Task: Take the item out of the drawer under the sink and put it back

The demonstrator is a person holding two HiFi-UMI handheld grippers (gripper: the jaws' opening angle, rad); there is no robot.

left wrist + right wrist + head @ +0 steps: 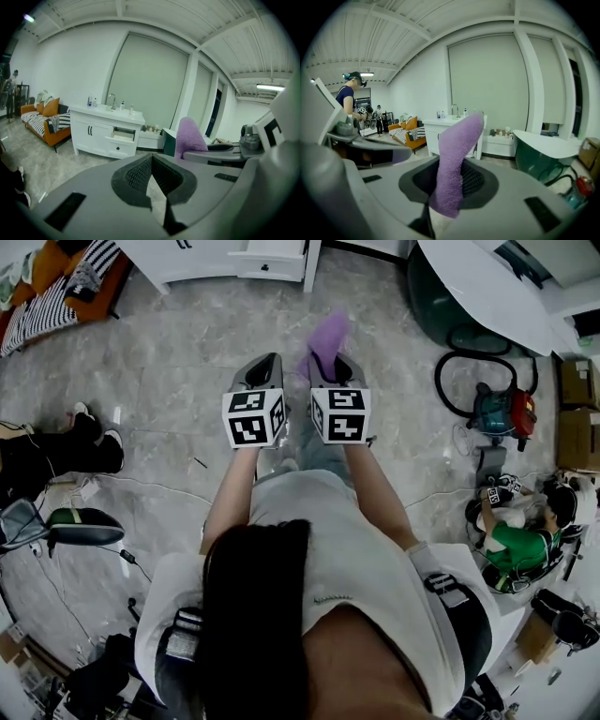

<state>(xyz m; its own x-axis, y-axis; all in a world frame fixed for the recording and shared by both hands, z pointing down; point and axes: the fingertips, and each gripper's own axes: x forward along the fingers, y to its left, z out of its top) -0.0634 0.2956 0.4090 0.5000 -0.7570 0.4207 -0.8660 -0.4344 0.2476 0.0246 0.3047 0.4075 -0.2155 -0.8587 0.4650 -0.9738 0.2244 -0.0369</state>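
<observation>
the floor [169, 390] is viewed steeply from above the head; both gripper views are aimed forward across the room, the distant white vanity [105, 133] being shared by all.

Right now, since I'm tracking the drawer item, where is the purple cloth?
The purple cloth is clamped in the right gripper, sticking up past its jaws; in the head view it sits right of the left gripper.

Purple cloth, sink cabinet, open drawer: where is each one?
purple cloth [457, 154], right gripper view, middle of the strip.
sink cabinet [84, 138], left gripper view, left door.
open drawer [123, 137], left gripper view, drawer front.
</observation>
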